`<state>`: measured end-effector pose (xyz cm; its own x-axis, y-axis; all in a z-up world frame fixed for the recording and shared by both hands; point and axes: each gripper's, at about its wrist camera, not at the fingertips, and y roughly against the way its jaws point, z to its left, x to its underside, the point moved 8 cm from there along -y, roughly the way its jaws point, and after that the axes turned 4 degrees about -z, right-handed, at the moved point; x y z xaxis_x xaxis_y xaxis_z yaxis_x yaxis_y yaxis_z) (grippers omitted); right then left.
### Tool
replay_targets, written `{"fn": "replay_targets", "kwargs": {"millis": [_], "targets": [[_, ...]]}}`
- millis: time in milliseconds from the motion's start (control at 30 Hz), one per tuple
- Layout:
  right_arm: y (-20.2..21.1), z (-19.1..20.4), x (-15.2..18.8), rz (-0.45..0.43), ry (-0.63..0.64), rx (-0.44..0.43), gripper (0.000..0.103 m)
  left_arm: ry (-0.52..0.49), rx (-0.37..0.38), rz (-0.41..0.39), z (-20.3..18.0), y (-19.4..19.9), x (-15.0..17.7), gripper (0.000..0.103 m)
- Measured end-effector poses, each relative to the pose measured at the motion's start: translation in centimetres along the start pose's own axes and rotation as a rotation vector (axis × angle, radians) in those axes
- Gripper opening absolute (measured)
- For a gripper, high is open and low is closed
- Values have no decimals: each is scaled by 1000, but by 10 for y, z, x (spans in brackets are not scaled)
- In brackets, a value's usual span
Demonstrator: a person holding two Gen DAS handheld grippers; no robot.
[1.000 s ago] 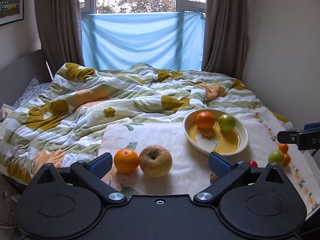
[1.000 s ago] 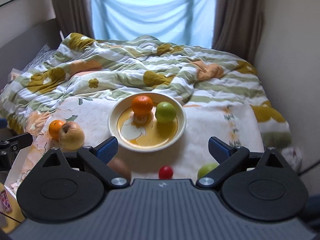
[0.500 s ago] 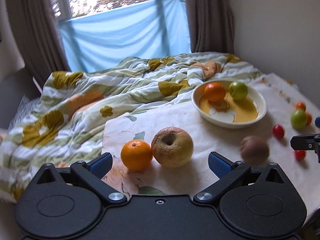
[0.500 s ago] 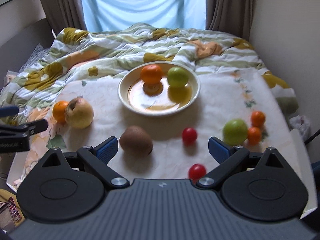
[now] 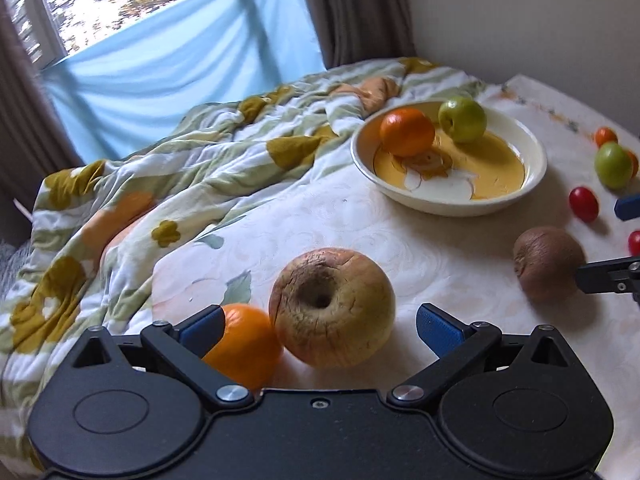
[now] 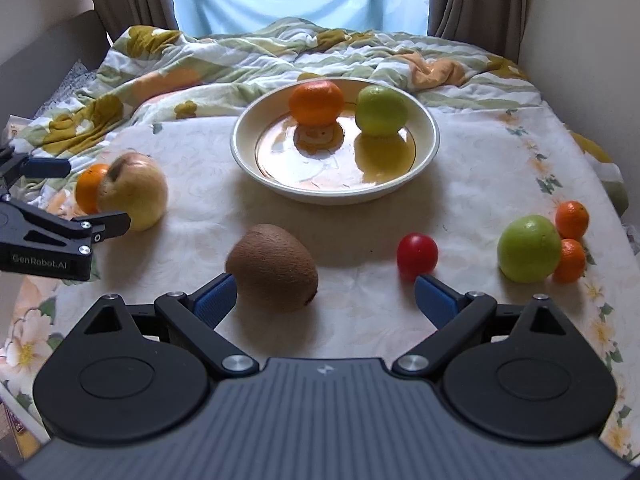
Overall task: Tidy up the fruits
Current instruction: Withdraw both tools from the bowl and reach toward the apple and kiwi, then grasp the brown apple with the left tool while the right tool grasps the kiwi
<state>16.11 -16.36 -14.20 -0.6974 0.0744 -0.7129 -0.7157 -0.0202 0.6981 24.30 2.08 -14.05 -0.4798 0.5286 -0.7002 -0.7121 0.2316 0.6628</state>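
Note:
A cream bowl on the bed holds an orange and a green apple. My left gripper is open, with a wrinkled yellow apple and an orange between its fingers. My right gripper is open, with a brown kiwi by its left finger and a red tomato near its right finger. The left gripper also shows in the right wrist view beside the yellow apple.
A green apple and two small oranges lie at the right of the cloth. A rumpled flowered quilt lies behind the bowl. Walls stand close at right; a curtained window is behind the bed.
Both grippers have moved forward and down toward the fruit. The yellow apple and orange now sit between the left fingers, and the kiwi is close to the right gripper.

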Motion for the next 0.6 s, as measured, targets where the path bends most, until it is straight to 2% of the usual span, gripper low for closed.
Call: {"fn": "replay_targets", "kwargs": {"millis": [300, 533, 600], "targets": [[-16, 15, 2, 17, 38, -44, 103, -76, 34, 18, -5, -22, -3, 101], [-24, 22, 2, 28, 47, -62, 103, -124, 44, 34, -8, -29, -2, 89], [-25, 22, 2, 29, 49, -63, 103, -137, 51, 44, -9, -31, 0, 79]]}}
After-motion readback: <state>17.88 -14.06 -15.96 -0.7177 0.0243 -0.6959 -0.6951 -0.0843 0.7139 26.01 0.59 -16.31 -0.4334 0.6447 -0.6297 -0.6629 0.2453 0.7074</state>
